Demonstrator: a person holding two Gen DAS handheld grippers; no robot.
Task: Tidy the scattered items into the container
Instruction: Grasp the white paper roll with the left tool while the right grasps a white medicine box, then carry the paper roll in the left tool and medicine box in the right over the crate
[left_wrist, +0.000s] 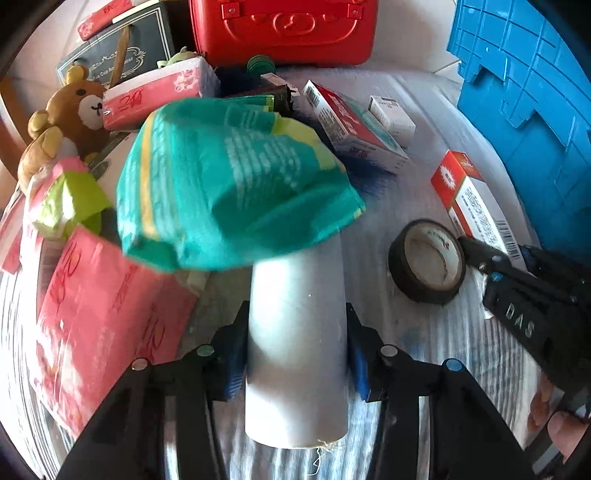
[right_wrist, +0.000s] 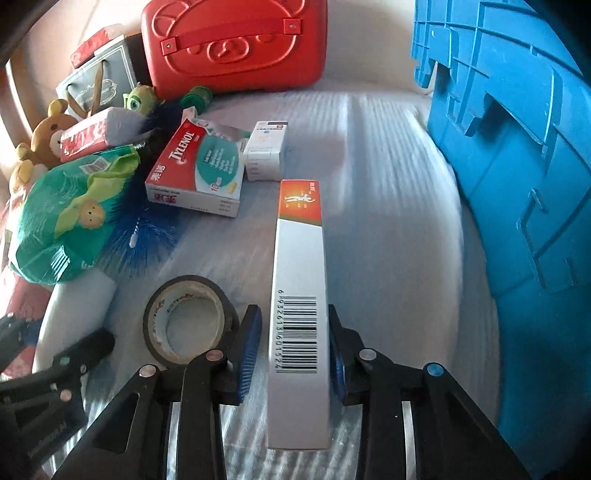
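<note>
Grippers are both engaged: my left gripper (left_wrist: 297, 354) is clamping a white plastic cylinder (left_wrist: 297, 343), its far end under a crumpled green plastic pouch (left_wrist: 229, 181). My right gripper (right_wrist: 295, 350) is straddling a long white-and-orange cardboard box (right_wrist: 300, 295), jaws close on its sides. A black tape roll (right_wrist: 188, 323) is lying between them; the blue plastic crate (right_wrist: 517, 166) is standing at right.
</note>
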